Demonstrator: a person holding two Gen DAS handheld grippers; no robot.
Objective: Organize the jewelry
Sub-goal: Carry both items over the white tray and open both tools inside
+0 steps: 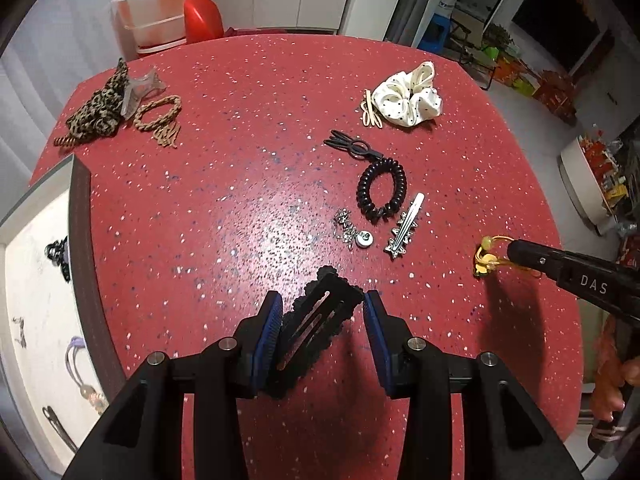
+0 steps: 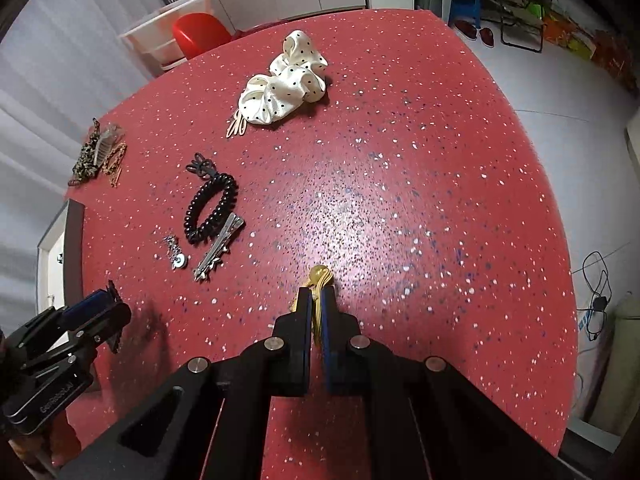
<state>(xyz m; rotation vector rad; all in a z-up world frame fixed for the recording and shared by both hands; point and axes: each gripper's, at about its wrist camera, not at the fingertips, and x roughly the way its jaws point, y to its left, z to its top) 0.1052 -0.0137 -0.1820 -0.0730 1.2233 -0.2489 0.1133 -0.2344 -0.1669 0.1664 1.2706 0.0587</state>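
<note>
Red speckled table (image 1: 240,128) carried plenty unsorted: black coil tie (image 1: 382,190), silver clip (image 1: 404,228), white scrunchie (image 1: 408,98). Left gripper (image 1: 322,314) clamped a black scalloped clip (image 1: 316,320); right gripper (image 2: 318,312) pinched a yellow hair tie (image 2: 320,276), both lifted above the tabletop.

table top (image 1: 240,140): glossy red surface with white and dark speckles, smooth, sheen in the middle
scrunchie (image 1: 408,98): cream satin-like cloth, black dots, soft shine
coil hair tie (image 1: 382,190): glossy black plastic
spiked clip (image 1: 402,230): shiny silver metal
black scalloped clip (image 1: 316,318): matt black
left gripper (image 1: 323,322) pads: blue, ribbed
leopard-print piece (image 1: 94,114): matt cloth
rope tie (image 1: 158,120): tan, rough, twisted cord
yellow hair tie (image 2: 318,280): glossy beads
</note>
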